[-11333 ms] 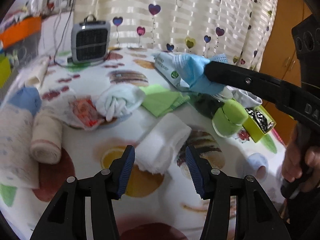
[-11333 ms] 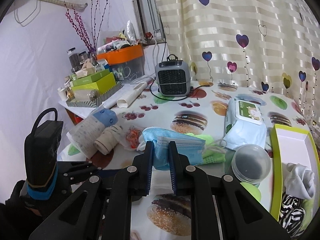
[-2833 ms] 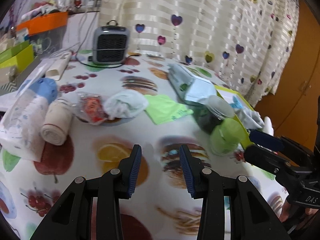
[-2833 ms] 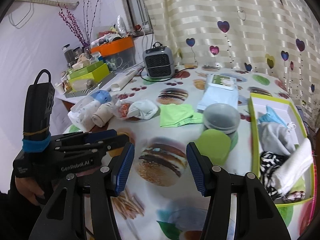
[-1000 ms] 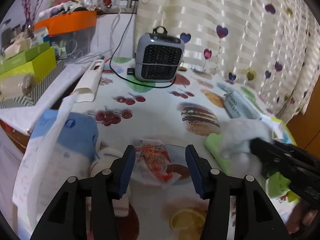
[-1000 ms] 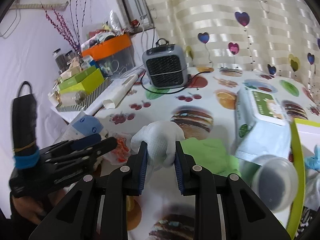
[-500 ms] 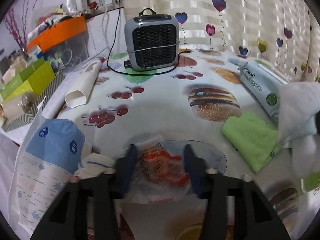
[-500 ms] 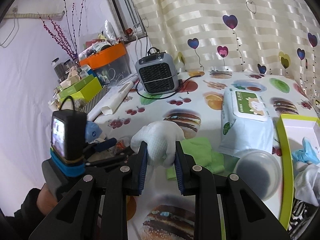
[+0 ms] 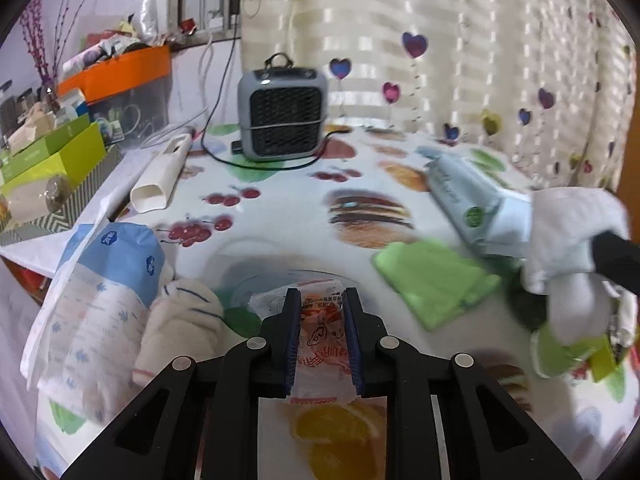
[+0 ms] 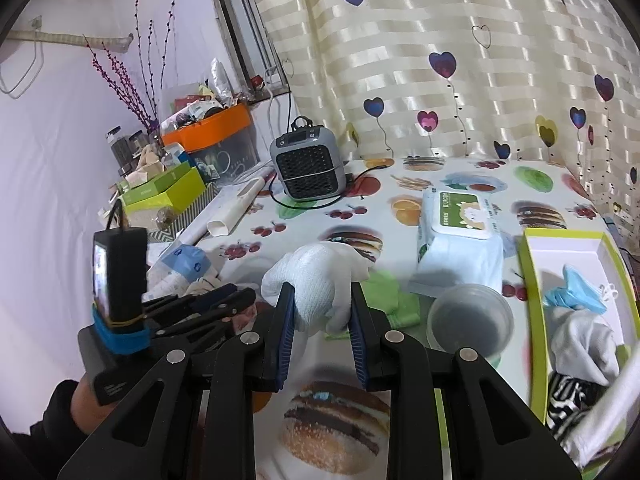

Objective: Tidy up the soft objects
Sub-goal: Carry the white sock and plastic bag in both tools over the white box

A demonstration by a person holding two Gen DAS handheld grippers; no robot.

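A crinkly clear packet with red-orange print (image 9: 322,336) lies on a glass plate (image 9: 240,284) at the near left of the table. My left gripper (image 9: 322,300) is closing on it, and both blue pads touch the packet's sides. A white balled cloth (image 10: 320,272) hangs above the table, pinched in my right gripper (image 10: 322,292). The same white cloth (image 9: 568,220) shows at the right of the left wrist view. A green-rimmed box (image 10: 532,280) at the right holds a blue mask, a pale cloth and a zebra-striped cloth.
A folded green cloth (image 9: 432,280), a wipes pack (image 10: 460,236) and a clear tub (image 10: 470,320) lie mid-table. A rolled beige sock (image 9: 180,328) and a blue-white bag (image 9: 100,292) sit left of the packet. A grey heater (image 9: 282,120) stands at the back.
My left gripper has moved forward over the packet and its jaws have narrowed from wide apart onto it. My right gripper has lifted the white cloth and carried it right.
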